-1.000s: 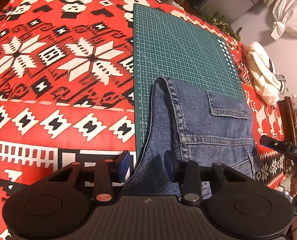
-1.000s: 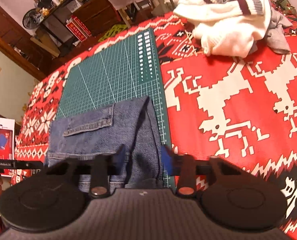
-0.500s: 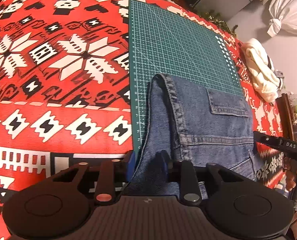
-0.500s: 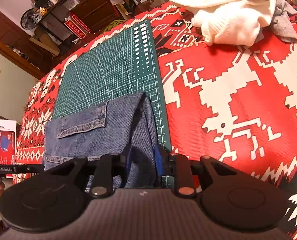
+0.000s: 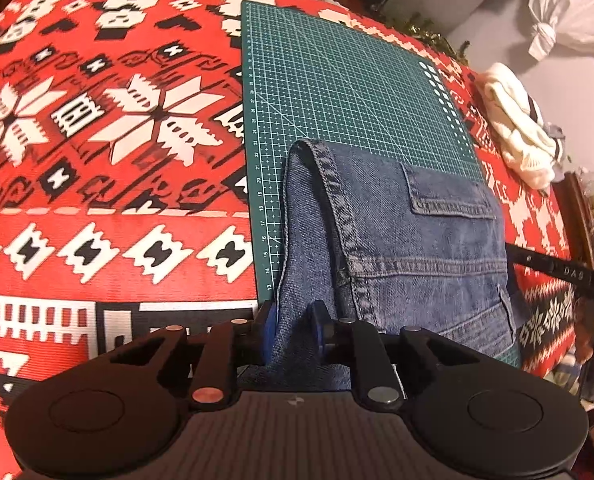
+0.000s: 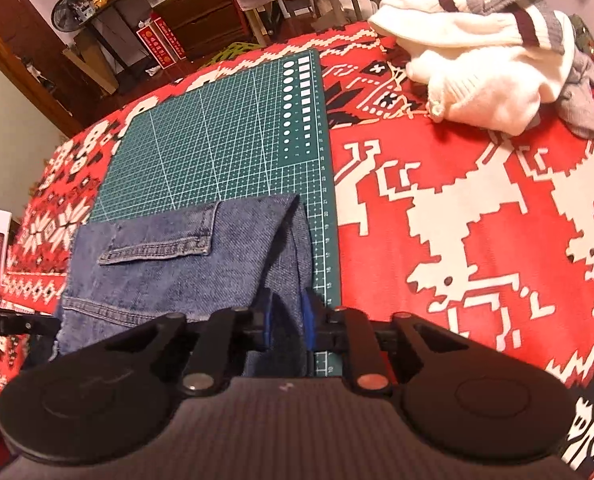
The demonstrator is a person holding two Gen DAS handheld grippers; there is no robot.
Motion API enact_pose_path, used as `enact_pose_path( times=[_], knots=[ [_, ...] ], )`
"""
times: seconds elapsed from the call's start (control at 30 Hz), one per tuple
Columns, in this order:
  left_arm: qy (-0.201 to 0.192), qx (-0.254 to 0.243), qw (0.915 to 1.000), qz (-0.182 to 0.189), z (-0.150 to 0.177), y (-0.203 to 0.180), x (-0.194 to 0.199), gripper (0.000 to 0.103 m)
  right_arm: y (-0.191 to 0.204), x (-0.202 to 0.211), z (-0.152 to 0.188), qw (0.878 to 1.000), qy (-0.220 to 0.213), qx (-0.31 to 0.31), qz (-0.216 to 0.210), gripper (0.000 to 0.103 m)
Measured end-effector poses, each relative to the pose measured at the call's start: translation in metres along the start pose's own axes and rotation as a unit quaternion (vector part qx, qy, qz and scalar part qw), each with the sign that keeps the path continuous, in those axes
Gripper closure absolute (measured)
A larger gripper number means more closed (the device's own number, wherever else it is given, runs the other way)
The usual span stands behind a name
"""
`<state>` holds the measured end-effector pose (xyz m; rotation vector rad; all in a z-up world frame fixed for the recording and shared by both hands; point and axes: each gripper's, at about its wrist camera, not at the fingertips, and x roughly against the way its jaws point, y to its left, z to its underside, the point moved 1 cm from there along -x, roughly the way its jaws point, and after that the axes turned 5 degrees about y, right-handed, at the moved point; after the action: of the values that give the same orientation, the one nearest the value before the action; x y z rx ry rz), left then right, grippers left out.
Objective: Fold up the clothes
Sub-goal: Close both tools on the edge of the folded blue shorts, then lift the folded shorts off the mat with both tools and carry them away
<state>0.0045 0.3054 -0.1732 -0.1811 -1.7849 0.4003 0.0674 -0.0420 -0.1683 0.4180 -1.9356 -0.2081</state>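
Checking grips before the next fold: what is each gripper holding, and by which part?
Both hold the folded blue denim jeans: the left gripper pinches their near left edge, the right gripper their near right edge.

Ahead of the left gripper, ruler numbers 13 to 28 line the cutting mat's (image 5: 349, 92) edge; "DAS" marks the black bar (image 5: 565, 272) rightward.
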Motion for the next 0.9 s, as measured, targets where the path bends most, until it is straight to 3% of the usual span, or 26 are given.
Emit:
enact_pose_path(
  times=[0.07,0.23,0.37,0.5,0.67,0.9],
  knots=[
    [-0.004,0.005,1.0000,0.001,0.001,0.000,0.000,0.096,0.006,-0.001,0.001,1.000,-0.002,0.012,0.015,0.101],
    [-0.037,0.036,0.9986,0.011,0.005,-0.002,0.018,0.097,0.024,0.009,-0.003,0.999,-0.012,0.041,0.032,0.101],
    [-0.071,0.078,0.9941,0.027,0.011,0.004,0.040,0.097,0.041,0.016,-0.025,0.998,-0.014,0.060,0.022,0.102],
    [-0.116,0.120,0.9858,0.021,0.019,0.022,0.067,0.097,0.086,0.007,-0.055,0.993,-0.011,0.113,0.022,0.102],
    [-0.176,0.205,0.9628,0.007,0.035,0.062,0.103,0.097,0.157,-0.012,-0.098,0.983,-0.013,0.181,0.014,0.102],
    [-0.242,0.332,0.9117,0.003,0.069,0.117,0.131,0.097,0.289,-0.058,-0.148,0.959,-0.009,0.283,-0.023,0.102]
  ],
)
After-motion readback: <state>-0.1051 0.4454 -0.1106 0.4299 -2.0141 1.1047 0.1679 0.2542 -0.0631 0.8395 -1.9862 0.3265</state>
